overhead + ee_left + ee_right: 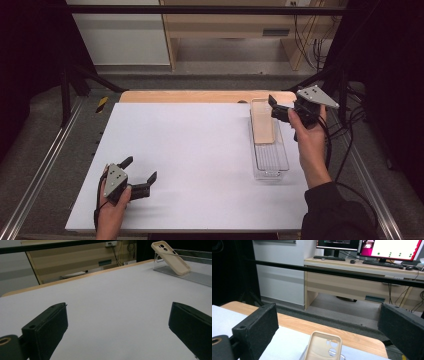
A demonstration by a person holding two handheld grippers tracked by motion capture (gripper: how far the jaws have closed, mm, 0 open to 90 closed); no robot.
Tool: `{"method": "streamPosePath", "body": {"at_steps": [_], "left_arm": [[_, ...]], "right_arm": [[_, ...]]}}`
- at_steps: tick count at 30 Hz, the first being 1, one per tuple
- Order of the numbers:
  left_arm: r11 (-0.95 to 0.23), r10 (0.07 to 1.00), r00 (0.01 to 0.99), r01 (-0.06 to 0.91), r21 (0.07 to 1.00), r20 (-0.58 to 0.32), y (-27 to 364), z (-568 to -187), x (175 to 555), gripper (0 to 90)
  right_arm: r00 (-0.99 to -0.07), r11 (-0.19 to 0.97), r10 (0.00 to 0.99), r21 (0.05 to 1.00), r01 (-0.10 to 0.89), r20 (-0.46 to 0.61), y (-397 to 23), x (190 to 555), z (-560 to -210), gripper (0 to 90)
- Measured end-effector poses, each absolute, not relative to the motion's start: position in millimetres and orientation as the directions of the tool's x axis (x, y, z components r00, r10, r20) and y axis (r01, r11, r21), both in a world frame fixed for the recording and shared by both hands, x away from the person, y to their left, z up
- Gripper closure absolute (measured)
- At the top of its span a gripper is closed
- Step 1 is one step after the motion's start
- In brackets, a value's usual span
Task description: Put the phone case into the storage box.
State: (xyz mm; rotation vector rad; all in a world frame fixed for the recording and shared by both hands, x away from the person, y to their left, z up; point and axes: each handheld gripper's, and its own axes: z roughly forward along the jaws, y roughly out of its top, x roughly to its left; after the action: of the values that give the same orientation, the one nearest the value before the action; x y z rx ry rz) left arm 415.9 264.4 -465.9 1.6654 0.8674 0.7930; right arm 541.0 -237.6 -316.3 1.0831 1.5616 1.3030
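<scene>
High view: the white tabletop (190, 165) is the largest thing, bare across its middle. At its far right stands a clear plastic tray (272, 162), long side running near to far. The beige phone case (262, 121) lies in the tray's far half, its far end propped up on the tray's end wall, so it leans rather than lying flat. Judging from that, the raised far end gives the jaws an edge to close on.

The right tongs (274, 106) hang just at that far end of the case, held by a hand coming in along the tray's right side. In the right gripper view their jaws stand wide apart, released, with the case's camera-cutout end between and below them. They grasp nothing, and I cannot tell whether a jaw touches the case.

The left tongs (141, 169) wait at the near left, well apart from the tray, jaws also spread wide and empty just above the bare surface.
</scene>
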Motion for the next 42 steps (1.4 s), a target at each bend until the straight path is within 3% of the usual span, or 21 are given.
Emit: {"method": "streamPosePath", "body": {"at_steps": [42], "left_arm": [[-0.160,0.865,0.498,0.152,0.975,0.065,278.8,-464.0,415.7,2.3]], "right_arm": [[-0.321,-0.024,0.945,0.990,0.139,0.068,-277.6,518.2,-338.4,2.9]]}}
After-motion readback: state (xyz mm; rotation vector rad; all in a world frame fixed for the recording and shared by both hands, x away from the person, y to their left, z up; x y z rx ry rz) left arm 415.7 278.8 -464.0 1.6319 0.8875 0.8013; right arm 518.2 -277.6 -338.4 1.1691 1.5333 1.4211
